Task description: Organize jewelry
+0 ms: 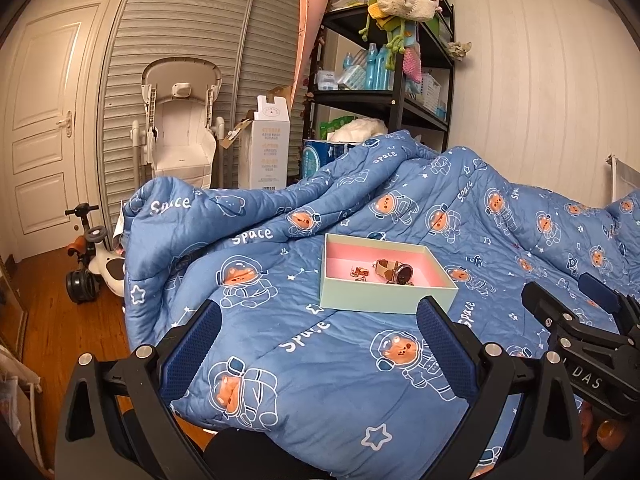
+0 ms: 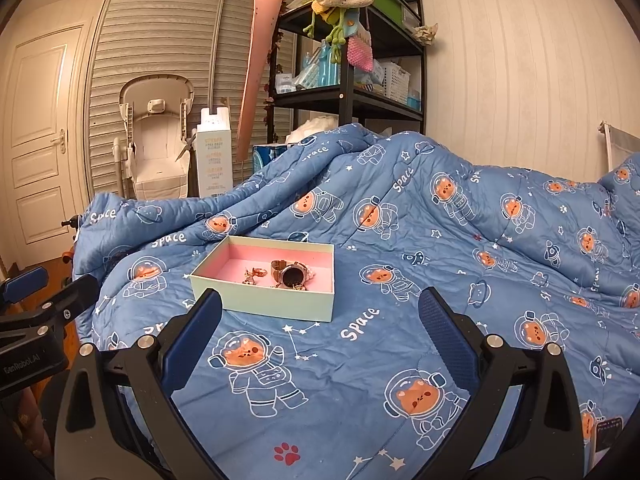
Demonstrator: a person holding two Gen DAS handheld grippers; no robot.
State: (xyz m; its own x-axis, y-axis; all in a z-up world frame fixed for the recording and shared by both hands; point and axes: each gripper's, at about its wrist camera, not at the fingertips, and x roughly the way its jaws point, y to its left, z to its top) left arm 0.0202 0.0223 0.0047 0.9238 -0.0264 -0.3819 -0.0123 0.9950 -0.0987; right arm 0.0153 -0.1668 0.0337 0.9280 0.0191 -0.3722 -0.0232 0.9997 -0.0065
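A pale green box (image 1: pixel 376 295) with a pink inside lies on the blue space-print quilt (image 1: pixel 320 360). In it lie a rose-gold watch (image 1: pixel 396 271) and small gold jewelry pieces (image 1: pixel 359 272). My left gripper (image 1: pixel 320 320) is open and empty, just short of the box's near wall. In the right wrist view the box (image 2: pixel 276 300), the watch (image 2: pixel 291 274) and the small pieces (image 2: pixel 254 274) show ahead and left. My right gripper (image 2: pixel 320 312) is open and empty, its left finger (image 2: pixel 196 328) near the box's front wall.
The right gripper's body (image 1: pixel 588 332) shows at the right of the left view; the left gripper's body (image 2: pixel 36 320) at the left of the right view. Behind the bed stand a black shelf (image 1: pixel 392 96), a white box (image 1: pixel 266 144) and a high chair (image 1: pixel 180 120). A ride-on toy (image 1: pixel 92 264) stands on the wood floor.
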